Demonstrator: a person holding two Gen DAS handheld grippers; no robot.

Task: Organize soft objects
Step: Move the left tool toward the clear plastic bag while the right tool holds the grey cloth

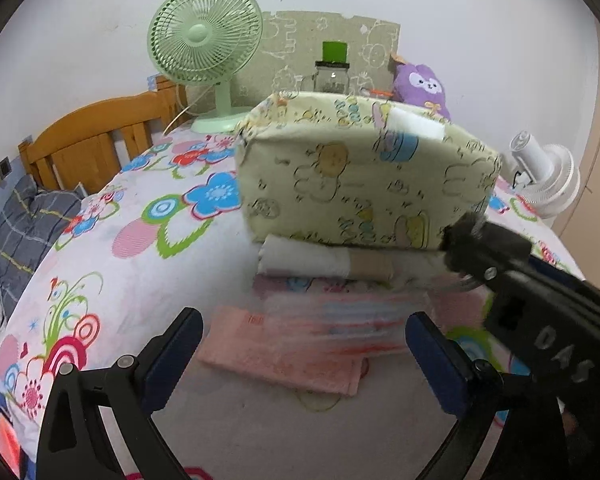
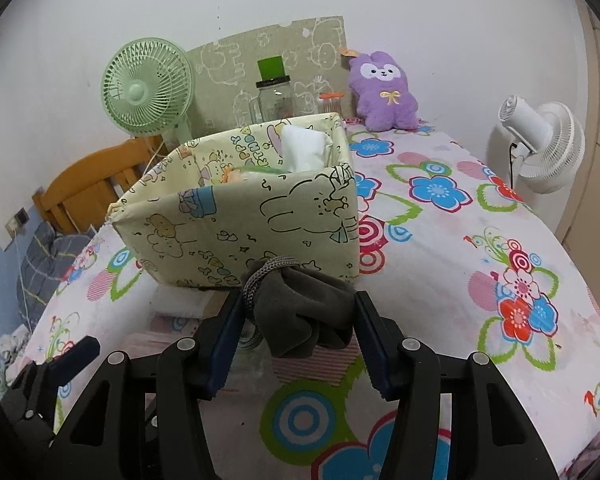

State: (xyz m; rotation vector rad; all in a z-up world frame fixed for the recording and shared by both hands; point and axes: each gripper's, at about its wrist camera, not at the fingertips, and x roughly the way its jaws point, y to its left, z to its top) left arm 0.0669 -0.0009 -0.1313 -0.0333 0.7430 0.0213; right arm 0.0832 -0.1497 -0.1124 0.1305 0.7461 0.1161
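1. Right claw [image 2: 296, 332] is squeezed on a dark gray soft cloth [image 2: 300, 304] w/ a gray cord wrapped round its top. Cloth is up off the bed, just near side of the yellow cartoon box [image 2: 236, 220].
2. Left claw [image 1: 304, 344] is wide apart, nothing in it. It hangs over the pink folded towels [image 1: 292, 344] on the bed.
3. Just past the towels, a white roll [image 1: 304, 260] sits at the foot of the box, maybe tucked a bit under it; can't tell.
4. Box holds a white folded cloth [image 2: 304, 148] at its far right corner, plus some green stuff.
5. Farther out: green fan [image 1: 204, 44] far left, jar w/ green lid [image 2: 274, 96], purple plush bunny [image 2: 384, 92], white fan [image 2: 540, 144] far right. All on or by the flower bedsheet [image 2: 460, 220].
6. What could go wrong, I think: the box wall is soft, so the claw may bump it & tip or squash it. The cloth may snag on the rim & fall on the near side. The loose cord might catch on a finger at let-go.
7. Writing: "DAS" on the right claw's arm in the left view. Box has letters like "PPY" & "THD", prob. part of a birthday print.
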